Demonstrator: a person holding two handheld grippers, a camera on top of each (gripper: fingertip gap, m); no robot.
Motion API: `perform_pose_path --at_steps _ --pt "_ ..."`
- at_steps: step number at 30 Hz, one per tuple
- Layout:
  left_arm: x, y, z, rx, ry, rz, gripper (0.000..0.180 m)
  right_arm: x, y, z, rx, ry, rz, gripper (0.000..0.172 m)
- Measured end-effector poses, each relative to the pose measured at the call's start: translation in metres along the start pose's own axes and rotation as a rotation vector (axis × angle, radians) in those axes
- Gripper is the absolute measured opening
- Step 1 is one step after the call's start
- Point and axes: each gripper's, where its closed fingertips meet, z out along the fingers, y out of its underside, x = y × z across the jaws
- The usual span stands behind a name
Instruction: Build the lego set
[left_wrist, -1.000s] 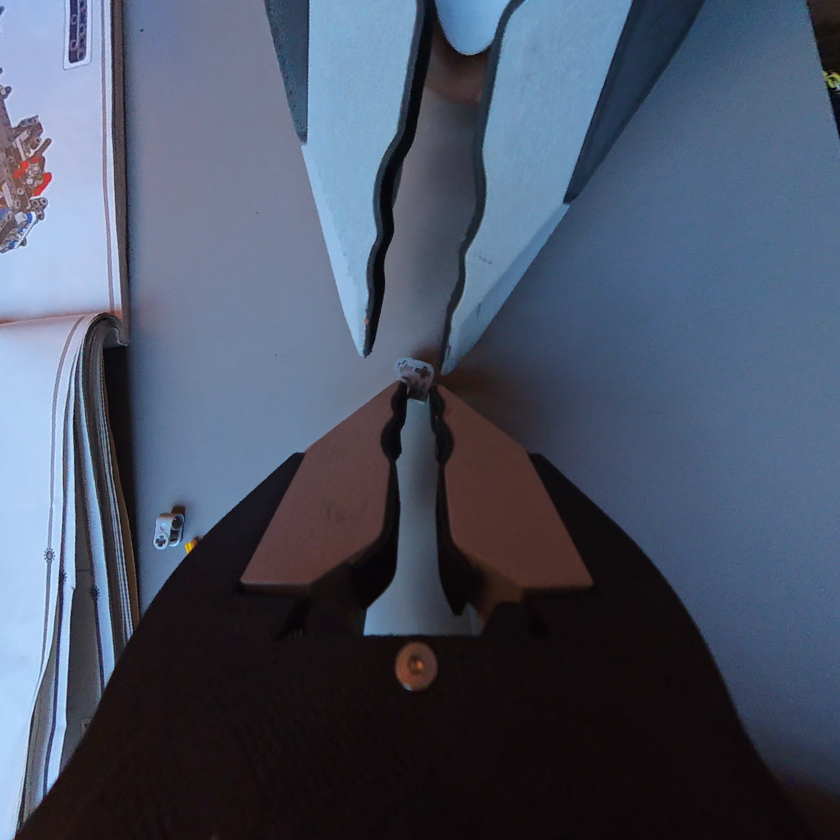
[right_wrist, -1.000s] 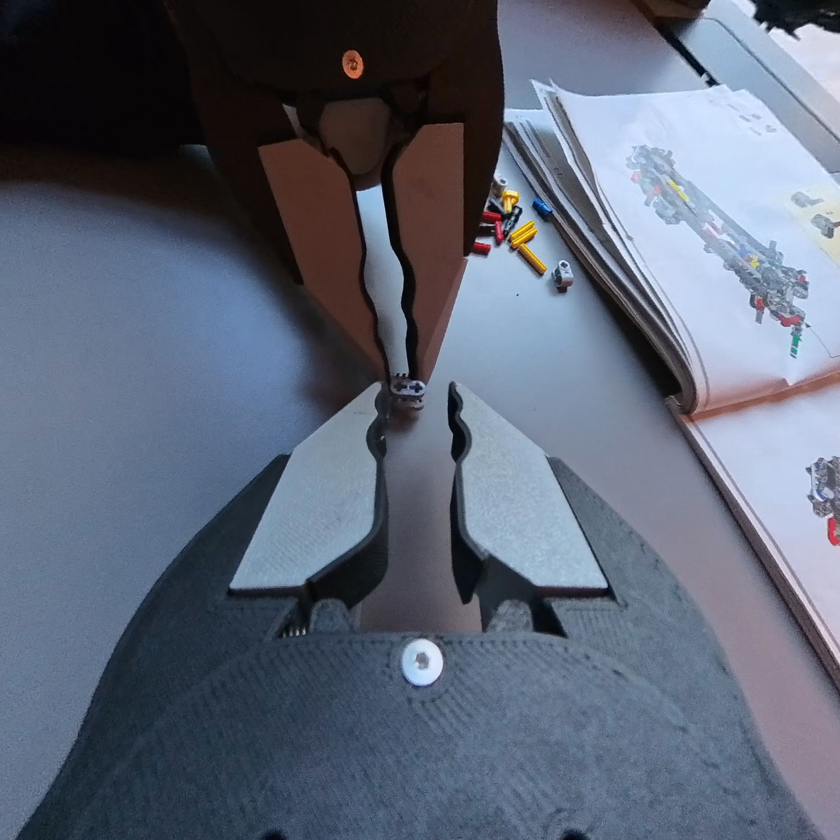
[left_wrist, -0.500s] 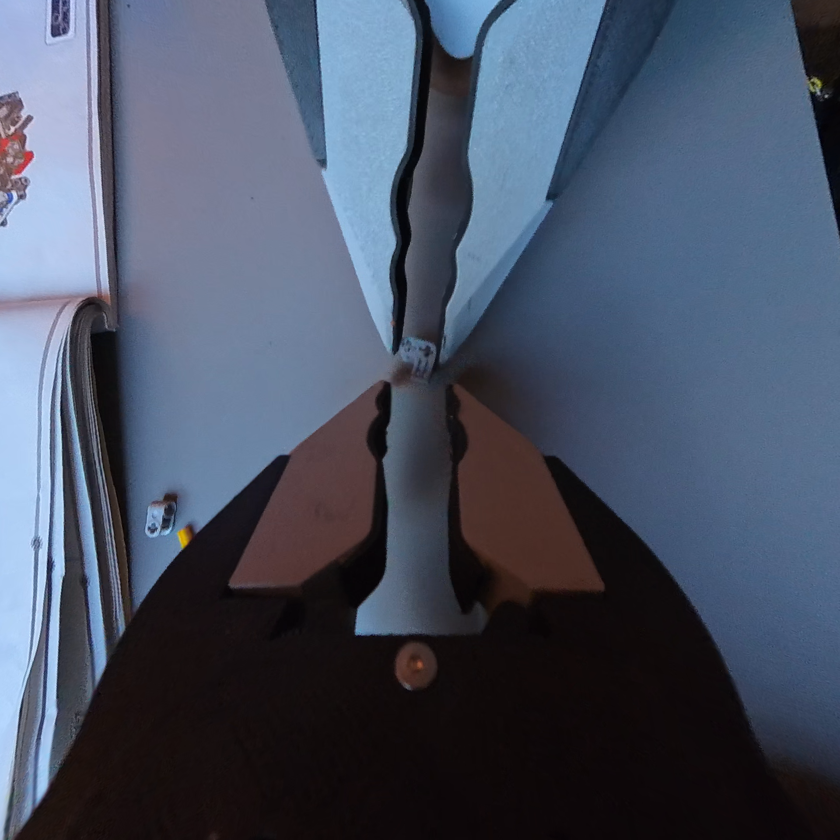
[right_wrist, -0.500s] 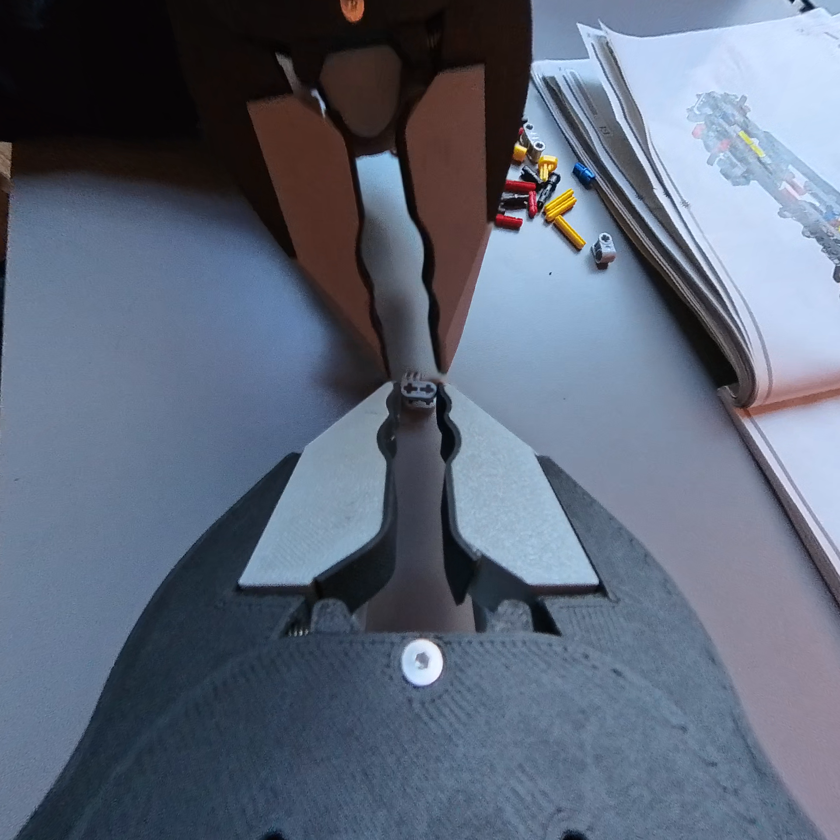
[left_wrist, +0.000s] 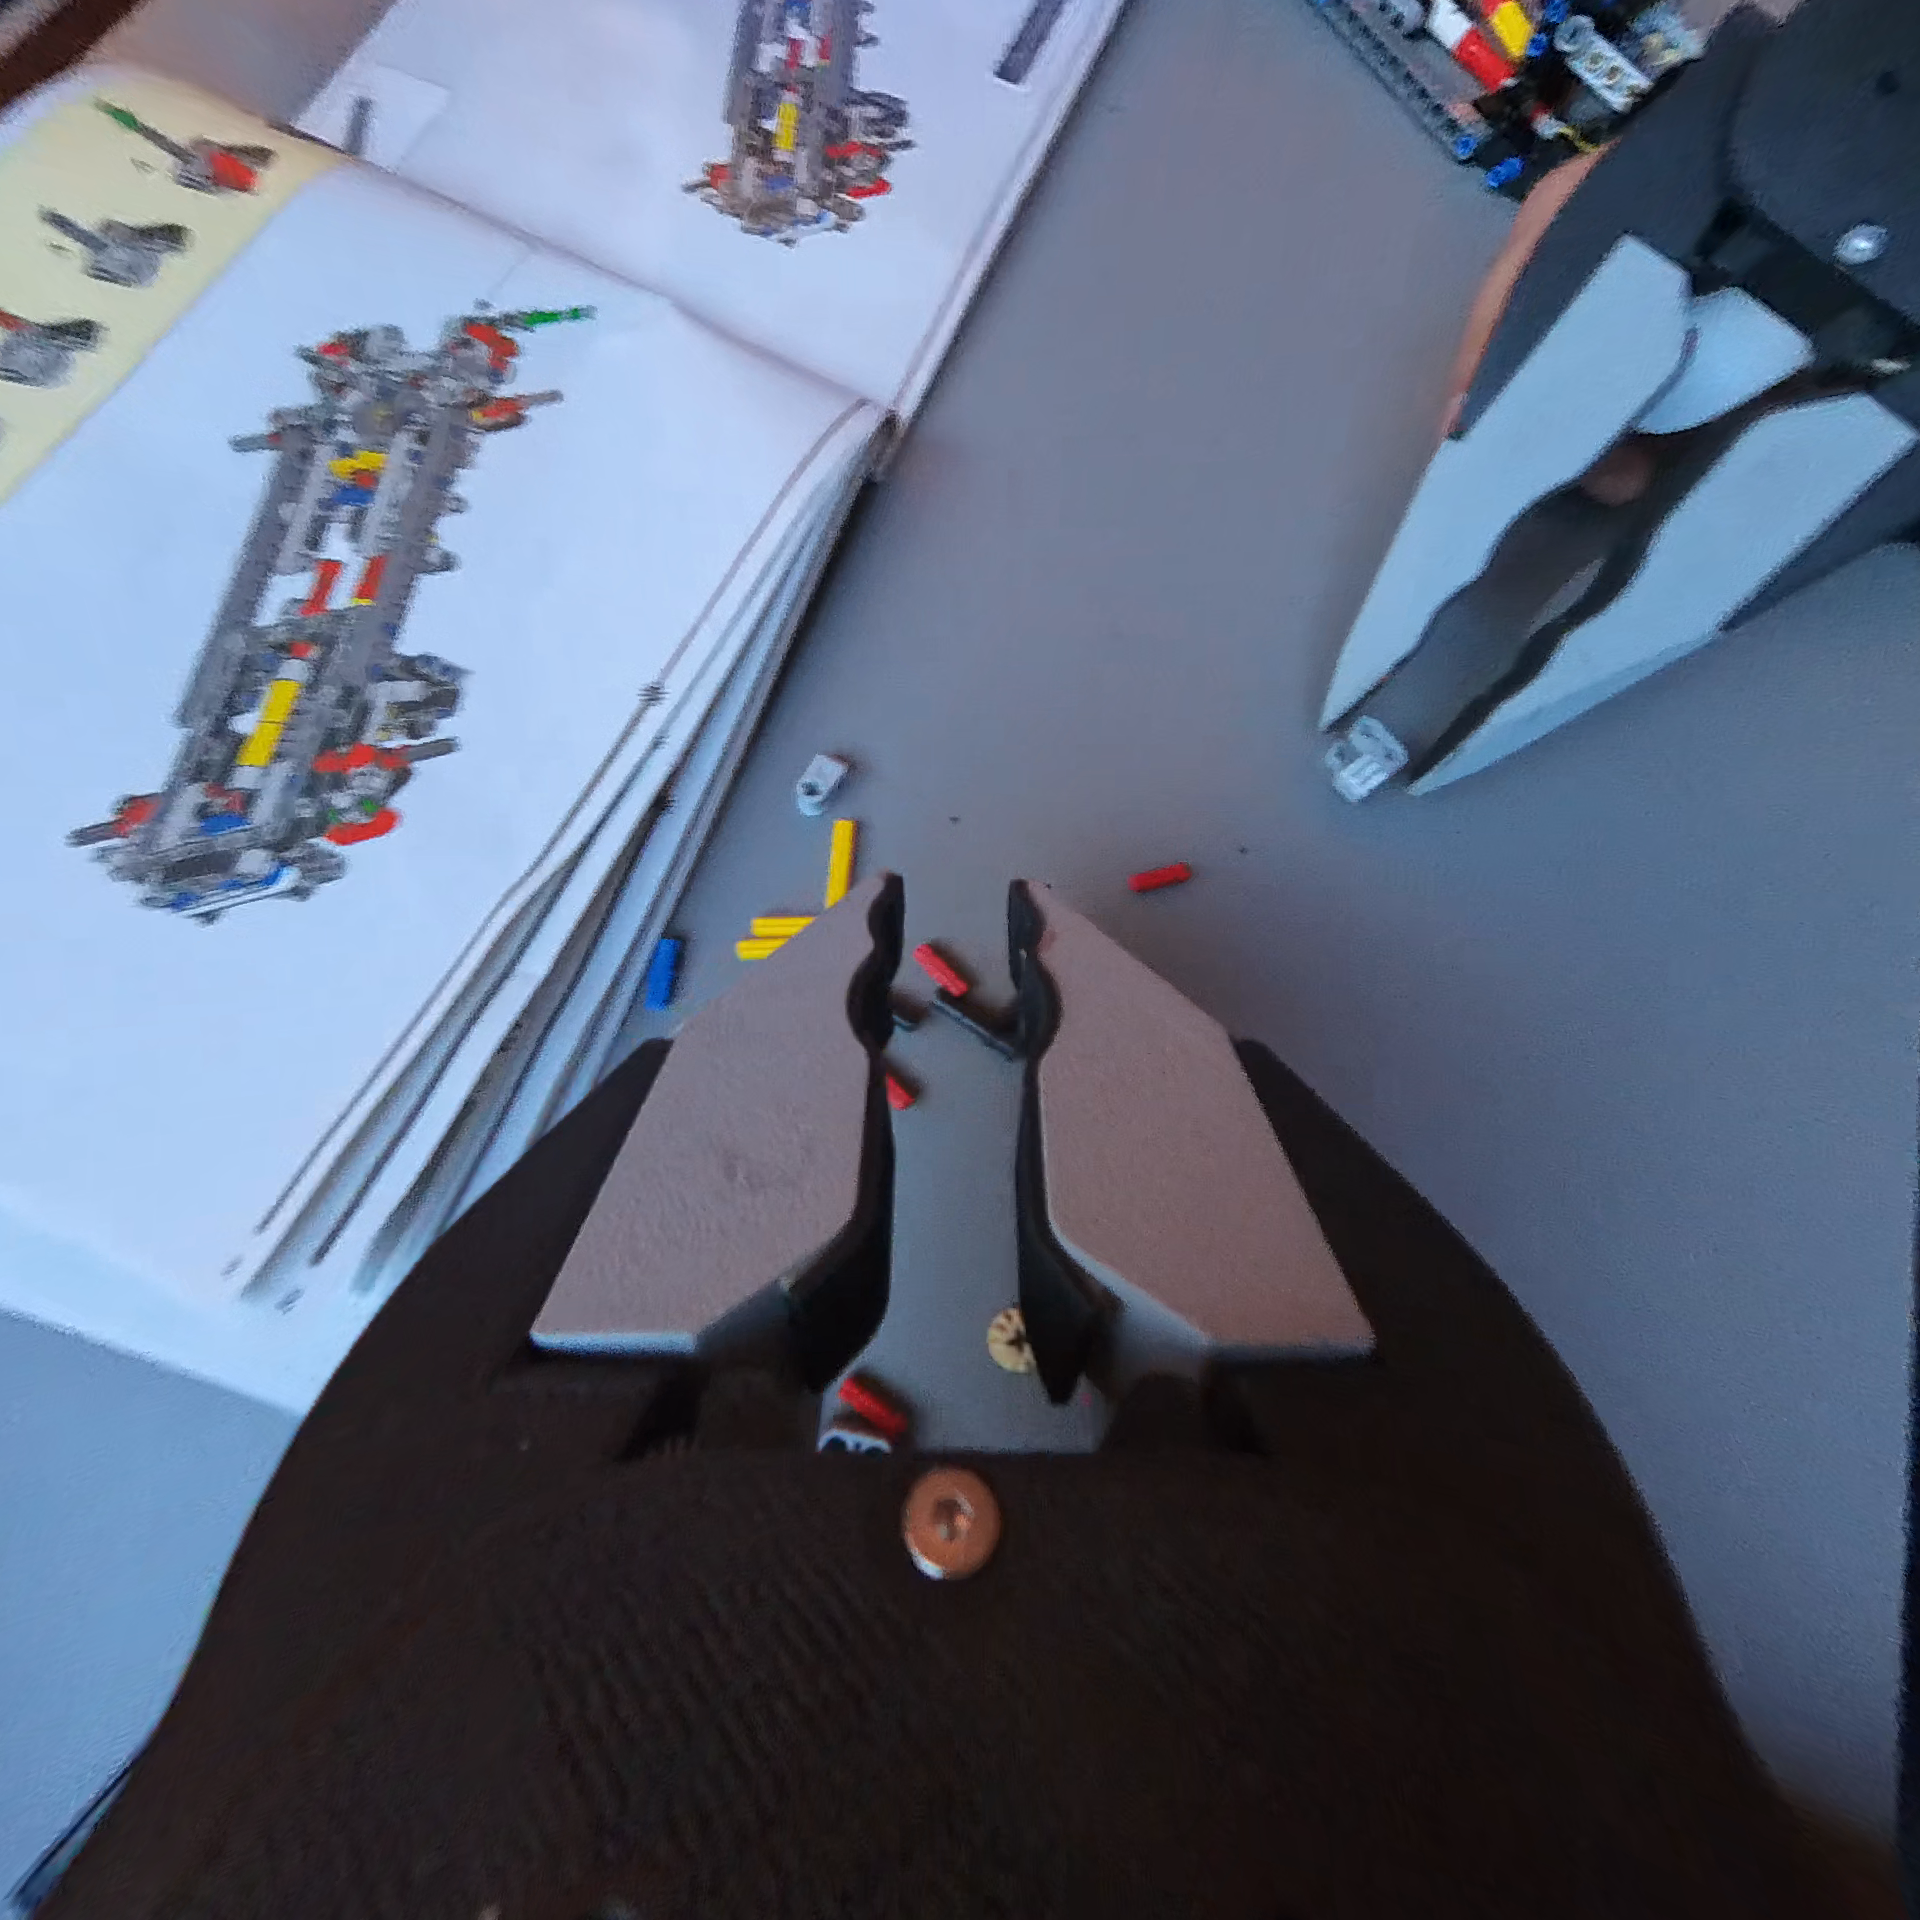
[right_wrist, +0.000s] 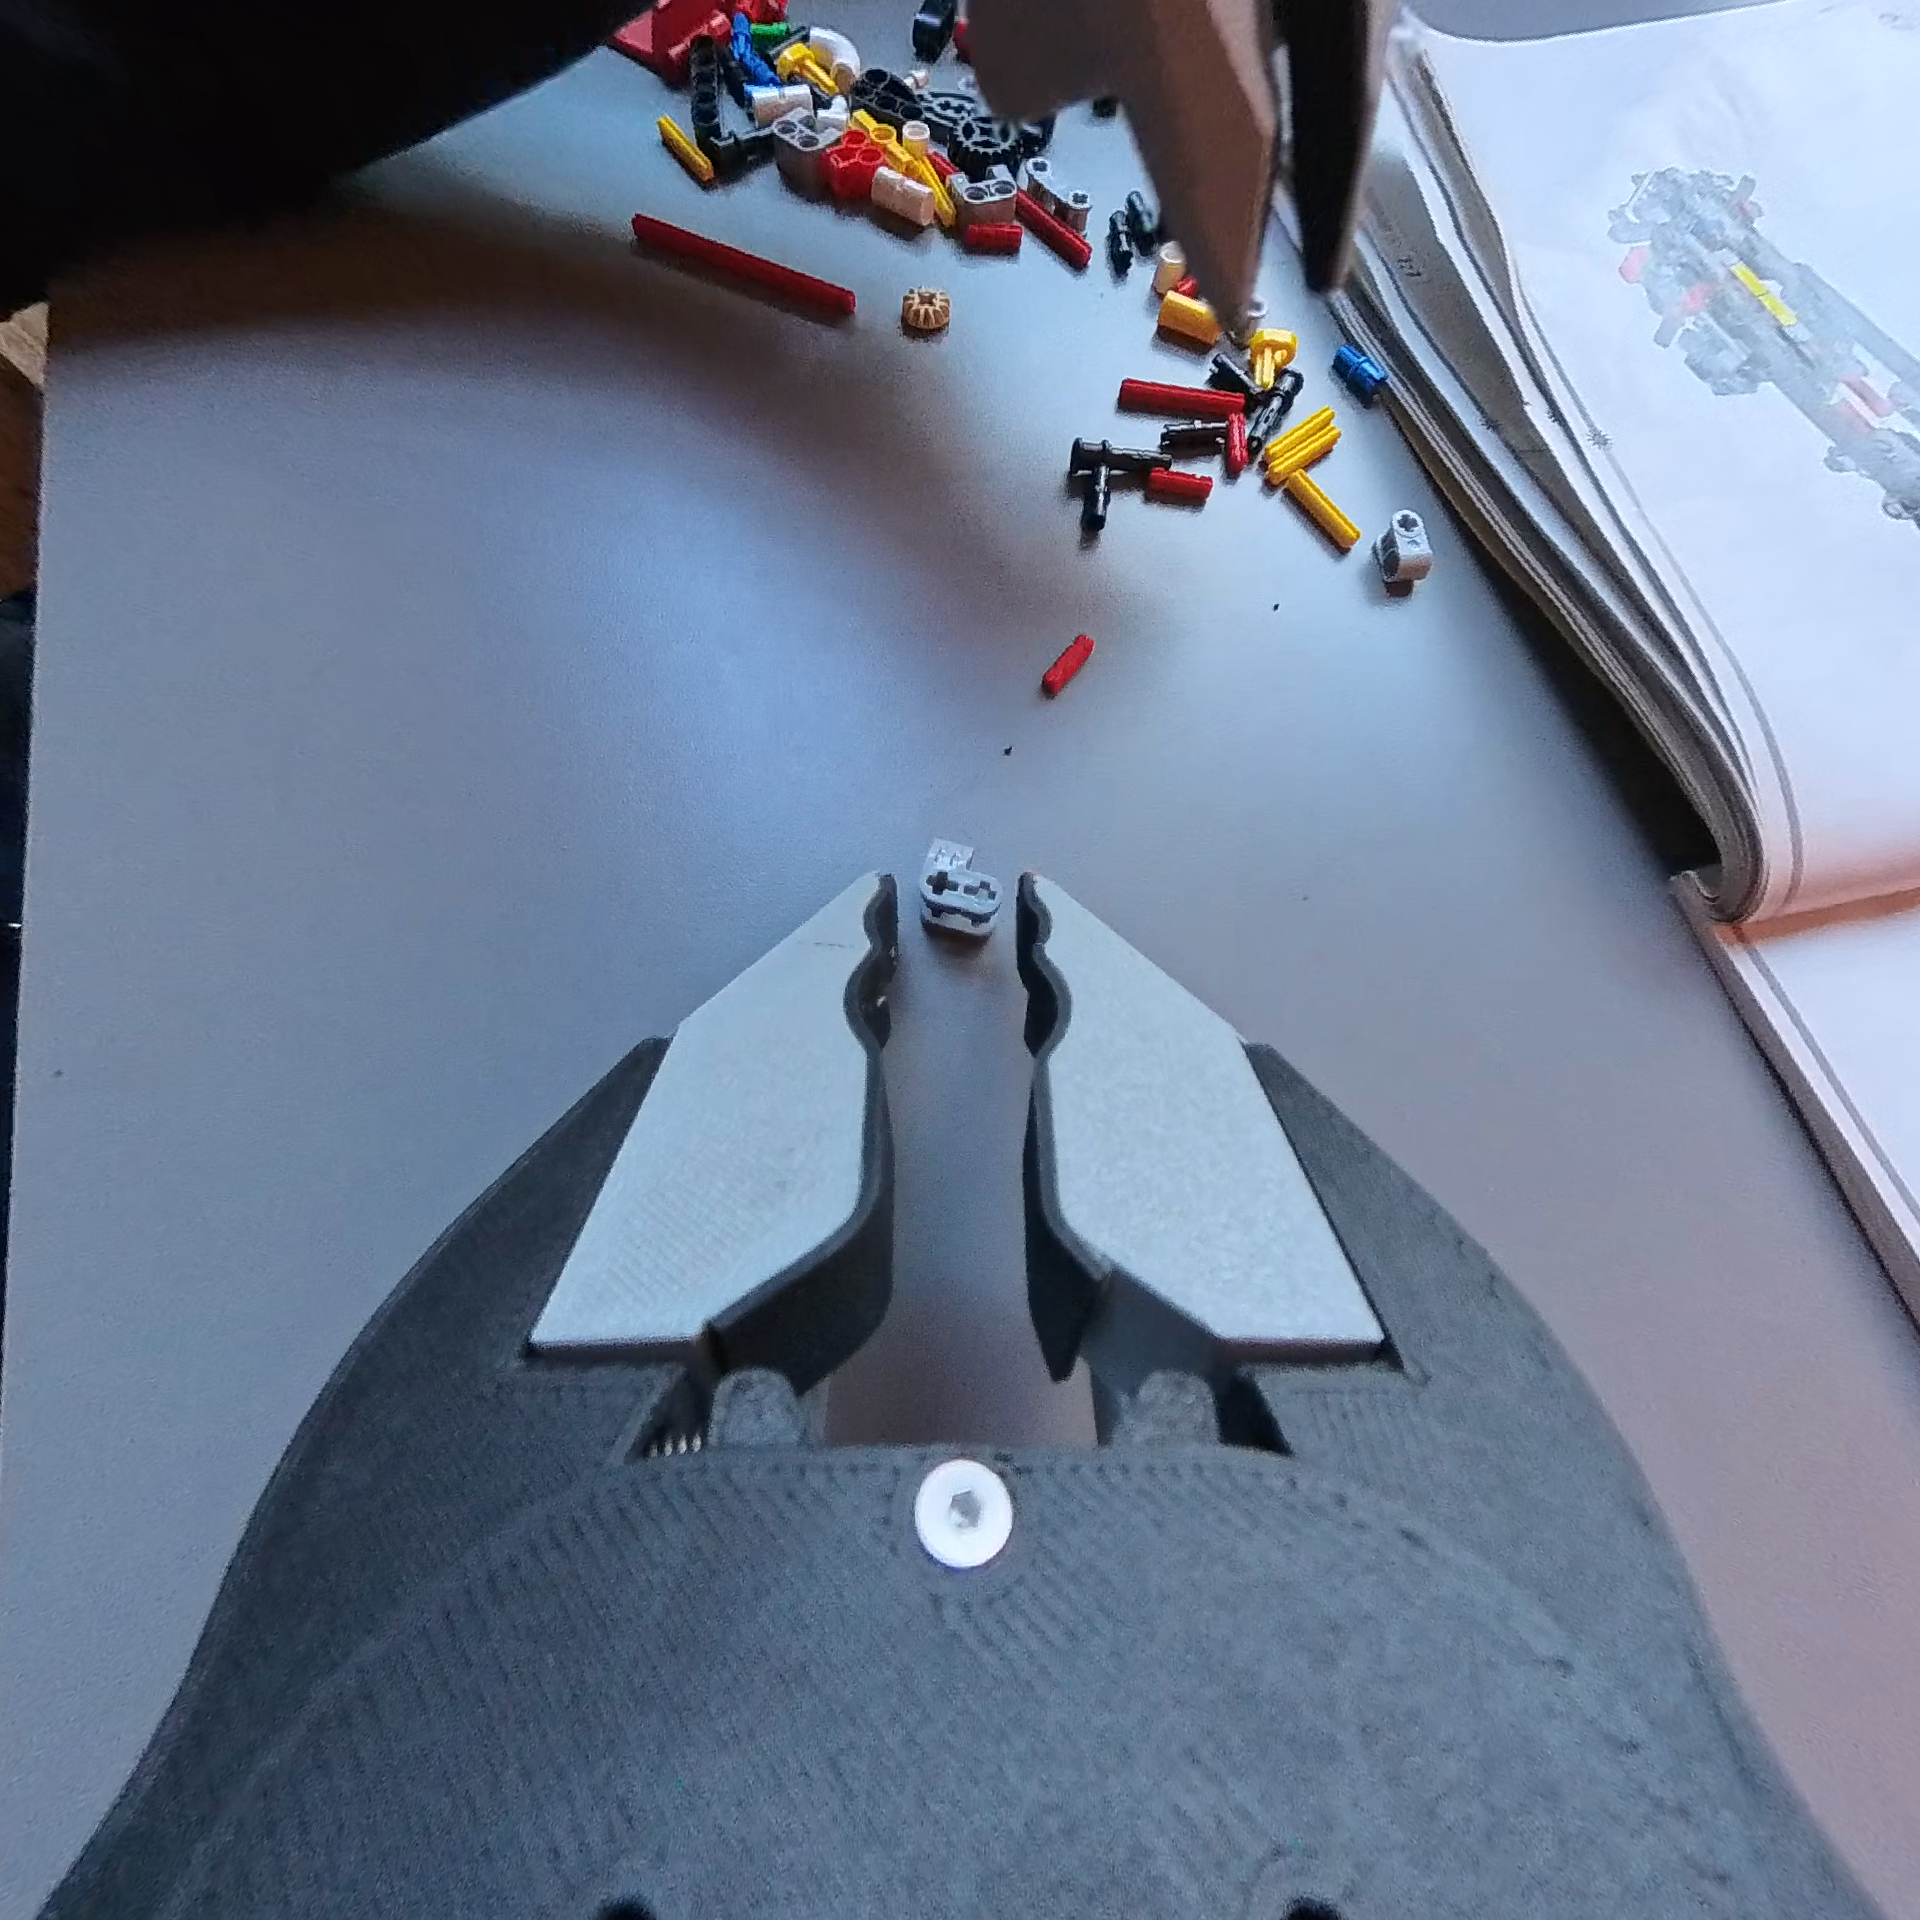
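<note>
Both claws have drawn apart since the earlier frame, when their tips met over one grey connector. Left wrist view: the left claw (left_wrist: 954, 894) hangs part open and empty above scattered pins (left_wrist: 940, 966) beside the manual (left_wrist: 436, 623), likely to pick among them. Right wrist view: the right claw (right_wrist: 956, 894) stands part open around the connector (right_wrist: 958, 894), which rests on the tabletop (right_wrist: 416, 675), pads apparently not pressing it.

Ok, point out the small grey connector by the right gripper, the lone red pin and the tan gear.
grey connector (right_wrist: 960, 894), right wrist view, top face.
red pin (right_wrist: 1067, 665), right wrist view, middle.
tan gear (right_wrist: 925, 310), right wrist view, centre.
</note>
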Motion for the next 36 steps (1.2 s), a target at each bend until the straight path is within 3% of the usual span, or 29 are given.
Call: perform_pose_path --at_steps 6,14,19,23,28,36 --pt "0.016 0.009 0.015 -0.093 -0.003 0.109 0.015 0.003 -0.013 -0.01 0.106 0.037 -0.011 0.02" --pt "0.022 0.004 0.026 -0.092 0.001 0.078 0.012 0.006 -0.03 -0.019 0.224 0.108 -0.008 0.028" --pt "0.019 0.001 0.023 -0.074 -0.018 0.047 0.014 0.015 -0.034 -0.026 0.277 0.11 0.068 0.042" --pt "0.019 -0.003 0.019 -0.052 -0.02 0.022 0.025 0.02 -0.037 -0.033 0.324 0.093 0.121 0.062" --pt "0.025 -0.002 0.026 -0.061 0.005 0.035 0.033 0.021 -0.039 -0.036 0.351 0.068 0.154 0.056" --pt "0.028 0.013 0.033 -0.136 0.016 0.113 0.027 0.019 -0.038 -0.033 0.33 0.074 0.108 0.044"
